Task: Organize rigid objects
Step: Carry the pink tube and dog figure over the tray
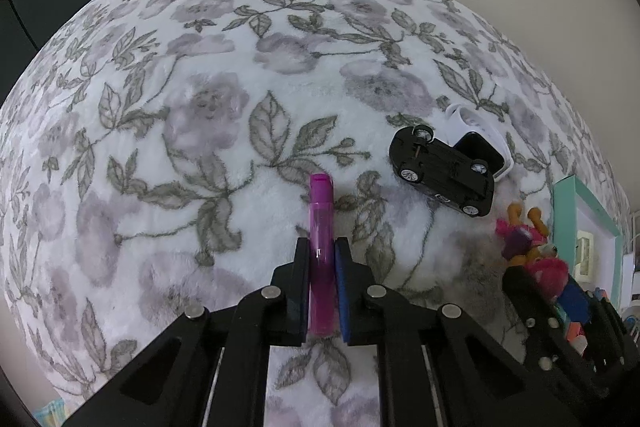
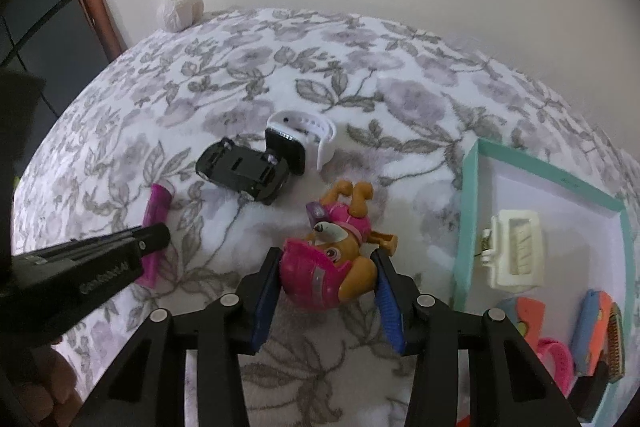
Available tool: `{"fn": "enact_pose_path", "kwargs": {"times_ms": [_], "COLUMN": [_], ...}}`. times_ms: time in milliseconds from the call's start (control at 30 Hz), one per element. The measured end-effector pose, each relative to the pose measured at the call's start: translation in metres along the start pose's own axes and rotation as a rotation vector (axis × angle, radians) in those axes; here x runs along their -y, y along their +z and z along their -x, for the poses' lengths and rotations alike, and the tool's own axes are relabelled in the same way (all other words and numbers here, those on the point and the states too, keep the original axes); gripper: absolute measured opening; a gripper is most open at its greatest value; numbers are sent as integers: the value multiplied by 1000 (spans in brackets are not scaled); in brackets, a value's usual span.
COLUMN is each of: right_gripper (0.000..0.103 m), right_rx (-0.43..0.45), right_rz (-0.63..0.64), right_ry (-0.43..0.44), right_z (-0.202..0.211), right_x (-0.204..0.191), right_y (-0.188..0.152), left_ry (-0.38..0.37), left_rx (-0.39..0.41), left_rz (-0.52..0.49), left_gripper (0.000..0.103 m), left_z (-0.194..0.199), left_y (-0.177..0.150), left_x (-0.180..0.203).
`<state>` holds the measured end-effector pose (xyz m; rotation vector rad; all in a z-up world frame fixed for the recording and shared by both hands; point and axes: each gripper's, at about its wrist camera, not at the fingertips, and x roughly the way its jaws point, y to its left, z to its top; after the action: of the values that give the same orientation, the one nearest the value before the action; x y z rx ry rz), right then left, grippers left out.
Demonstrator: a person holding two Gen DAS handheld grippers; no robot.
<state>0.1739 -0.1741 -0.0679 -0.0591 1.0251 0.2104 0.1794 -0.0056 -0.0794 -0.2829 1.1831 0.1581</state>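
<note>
My left gripper (image 1: 322, 249) is shut on a magenta marker (image 1: 320, 227) that points forward over the floral blanket; the marker also shows in the right wrist view (image 2: 156, 211). My right gripper (image 2: 326, 259) is shut on a pink and tan toy dog figure (image 2: 332, 251), which also shows in the left wrist view (image 1: 528, 247). A black toy car (image 1: 444, 171) lies on its roof (image 2: 244, 171) against a white smartwatch (image 2: 300, 139), also seen from the left wrist (image 1: 476, 135).
A teal-rimmed box (image 2: 468, 211) at the right holds a cream hair clip (image 2: 516, 247), a brush and other small items. Its edge shows in the left wrist view (image 1: 560, 211). A ball of yarn (image 2: 180, 9) sits at the far edge.
</note>
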Motion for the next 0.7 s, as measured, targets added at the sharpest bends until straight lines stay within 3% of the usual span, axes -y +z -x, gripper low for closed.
{"fn": "enact_pose_path", "kwargs": {"times_ms": [333,700], "right_gripper": [47,47], "right_rx": [21,79], "right_rz": [-60,-145], "right_ry": [48,50], "right_z": [24,60], "right_x": [22,61], "right_y": [8,15], "left_ry": [-55,-151], "left_rx": [109,184], "left_rz": [-31,-170], "left_gripper": [12,12], "left_z": [40,73], "left_y": [1,-9], "left_x": [14,64]}}
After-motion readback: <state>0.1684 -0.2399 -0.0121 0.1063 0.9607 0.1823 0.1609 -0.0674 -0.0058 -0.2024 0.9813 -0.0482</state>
